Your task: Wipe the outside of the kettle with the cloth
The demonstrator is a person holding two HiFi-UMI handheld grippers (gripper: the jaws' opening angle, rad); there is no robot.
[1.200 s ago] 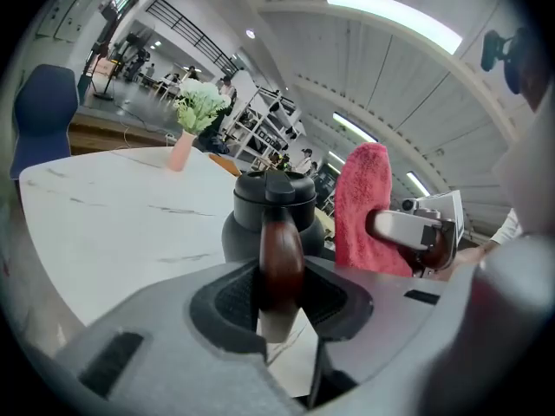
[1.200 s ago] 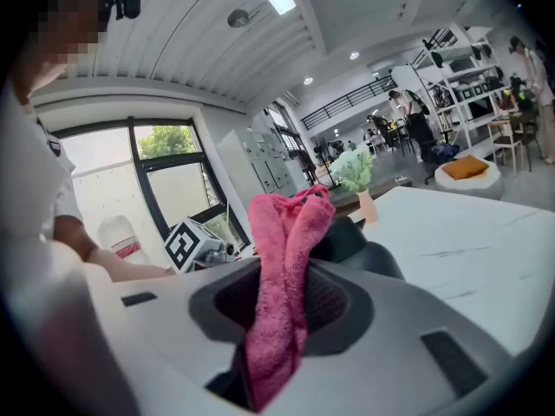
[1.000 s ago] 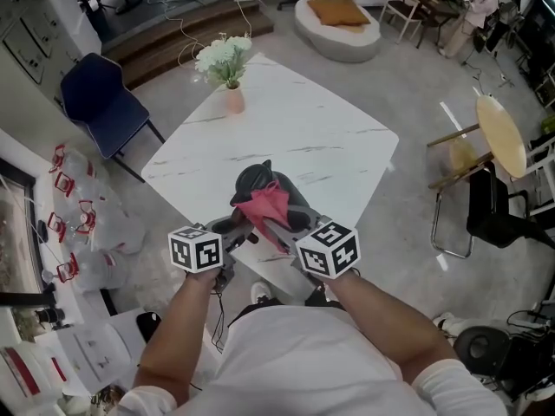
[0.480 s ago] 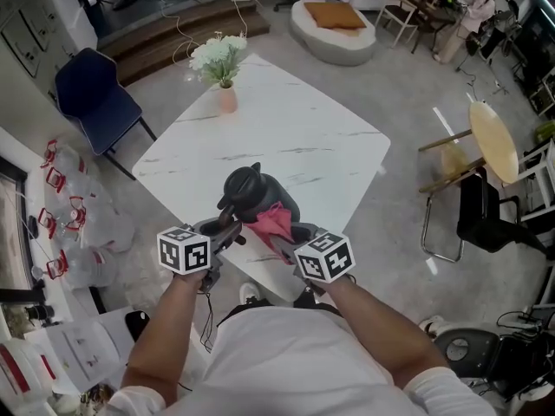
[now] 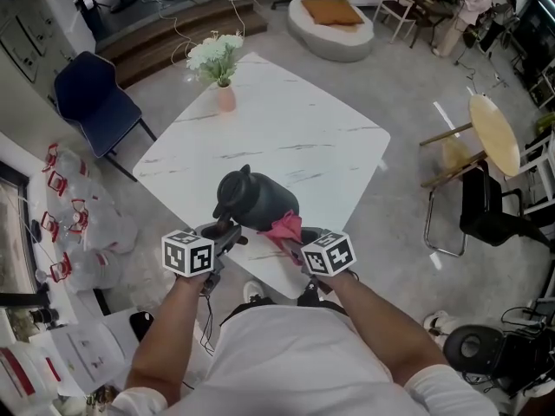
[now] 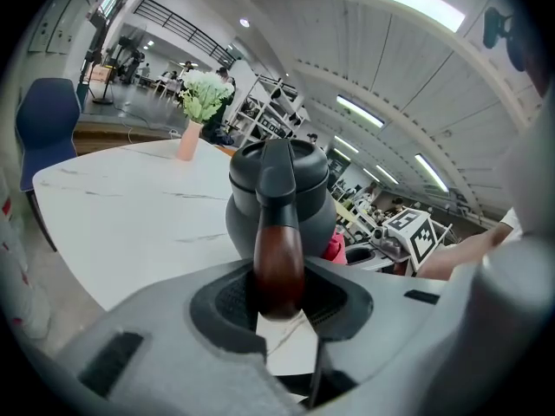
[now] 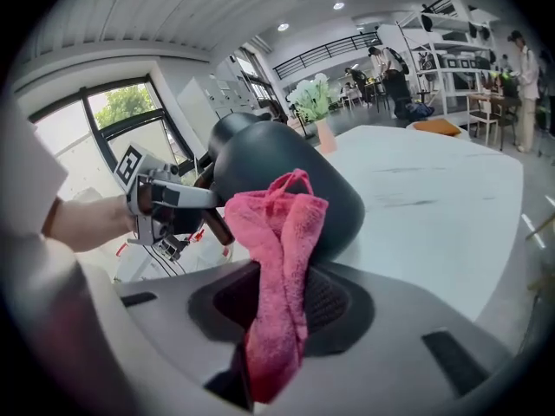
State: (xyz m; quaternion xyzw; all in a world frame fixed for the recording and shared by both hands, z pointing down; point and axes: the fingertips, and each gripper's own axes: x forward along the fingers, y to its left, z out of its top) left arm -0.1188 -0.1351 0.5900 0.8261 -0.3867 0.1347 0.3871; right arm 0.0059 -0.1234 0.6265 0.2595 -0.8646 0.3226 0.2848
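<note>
A dark grey kettle with a brown wooden handle stands near the front edge of the white marble table. My left gripper is shut on that handle, which sits between its jaws in the left gripper view. My right gripper is shut on a pink cloth. In the right gripper view the cloth hangs folded between the jaws, its top against the kettle's rounded side. The kettle's lid and spout show to the left in the head view.
A pink vase of white flowers stands at the table's far corner. A blue chair is left of the table; a round wooden table and a black chair are at the right. Papers and bags lie on the floor, left.
The right gripper has sunk with the pink cloth, from the top of the kettle down its near right side. The left gripper keeps hold of the handle.
</note>
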